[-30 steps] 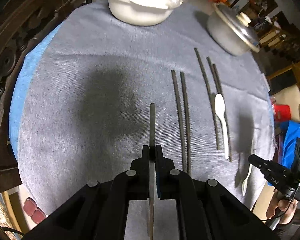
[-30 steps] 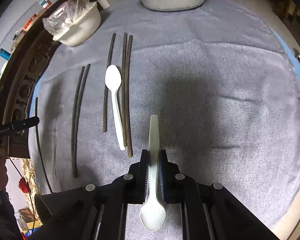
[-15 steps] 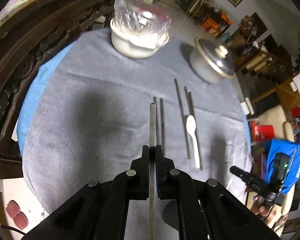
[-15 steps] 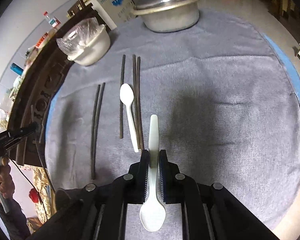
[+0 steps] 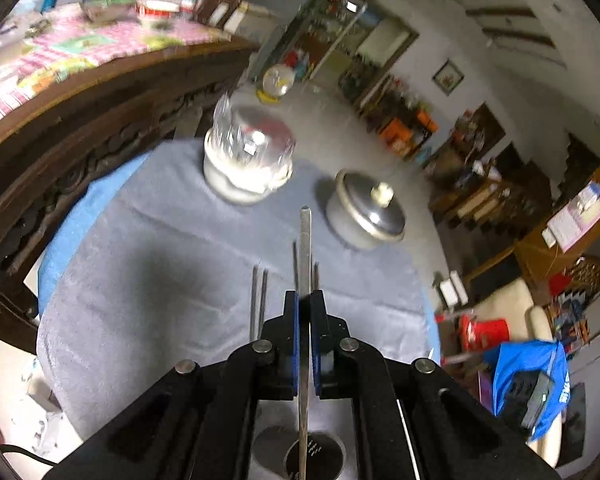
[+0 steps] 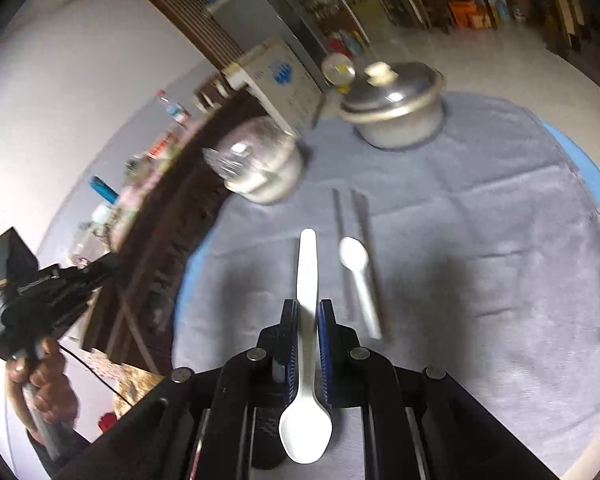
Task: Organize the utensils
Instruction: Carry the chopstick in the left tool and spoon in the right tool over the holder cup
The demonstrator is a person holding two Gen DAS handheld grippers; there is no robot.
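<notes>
Both my grippers raised over the table, each clamping one utensil.

My left gripper [image 5: 305,312] has its jaws pressed together on a dark chopstick [image 5: 305,248], which runs up the centre of the left view to a tip beside the lidded pot [image 5: 366,220]; its lower end hangs over a dark holder [image 5: 300,456] at the bottom edge. My right gripper [image 6: 308,320] has its jaws nearly closed on a white spoon [image 6: 307,276], handle pointing up the frame, bowl at lower centre. On the grey cloth [image 6: 480,208], a second spoon [image 6: 358,276] lies just right of centre in the right view among loose chopsticks [image 6: 360,224]. A wrapped bowl [image 6: 264,168] sits upper left of centre, the pot at upper centre. My left hand [image 6: 40,388] shows at the lower left edge.
</notes>
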